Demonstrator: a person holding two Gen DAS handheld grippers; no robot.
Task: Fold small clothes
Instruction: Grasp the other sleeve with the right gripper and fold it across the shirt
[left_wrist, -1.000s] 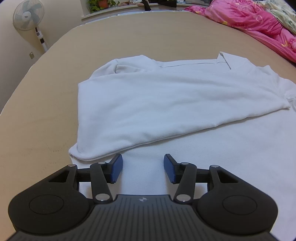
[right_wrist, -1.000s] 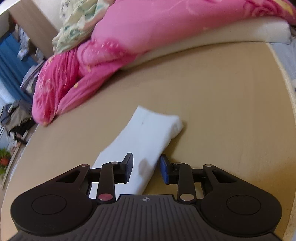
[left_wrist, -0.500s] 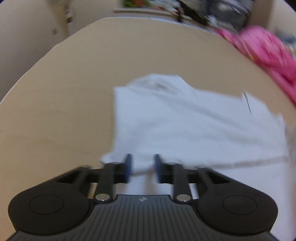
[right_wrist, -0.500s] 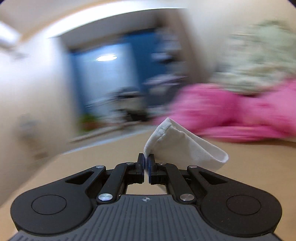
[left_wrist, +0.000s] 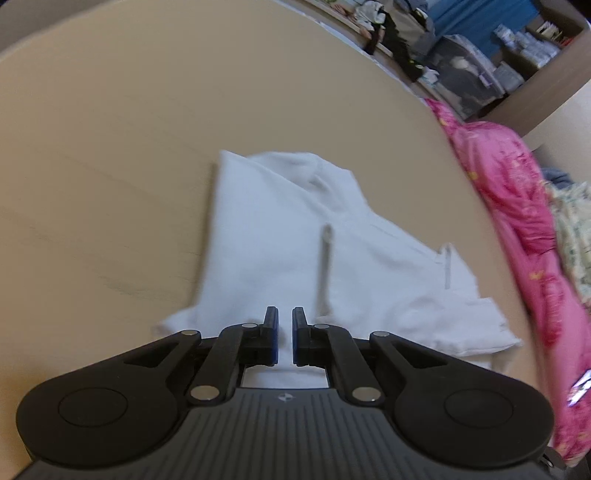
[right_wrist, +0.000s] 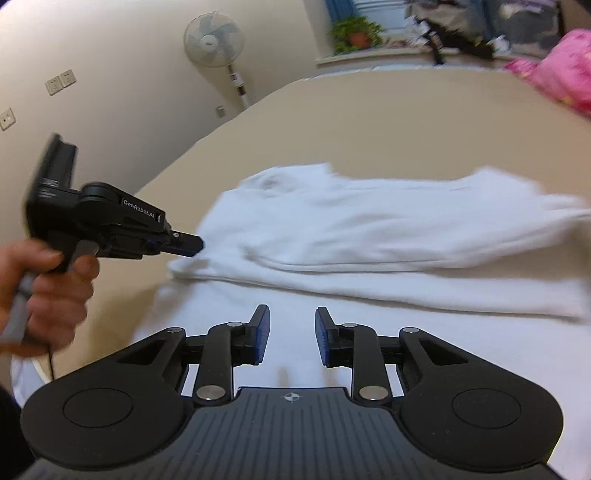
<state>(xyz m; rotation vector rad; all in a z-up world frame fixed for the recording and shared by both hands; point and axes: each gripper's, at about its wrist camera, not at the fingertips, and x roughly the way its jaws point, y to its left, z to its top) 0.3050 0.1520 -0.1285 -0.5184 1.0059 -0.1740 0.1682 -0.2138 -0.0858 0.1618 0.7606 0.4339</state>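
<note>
White polo shirt (right_wrist: 369, 236) lies partly folded on the bed (right_wrist: 406, 122), long axis crosswise before my right gripper (right_wrist: 291, 334), whose jaws are open just over its near layer; my left gripper (left_wrist: 284, 332) pinches the left corner, nearly closed.

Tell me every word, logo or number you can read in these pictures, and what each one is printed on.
"GenRobot.AI": white lettering on the side of the left hand-held gripper, seen from the right wrist camera.
A small label on that gripper's rear block is too blurred to read.
Packages on the far shelf are too small to read.
</note>
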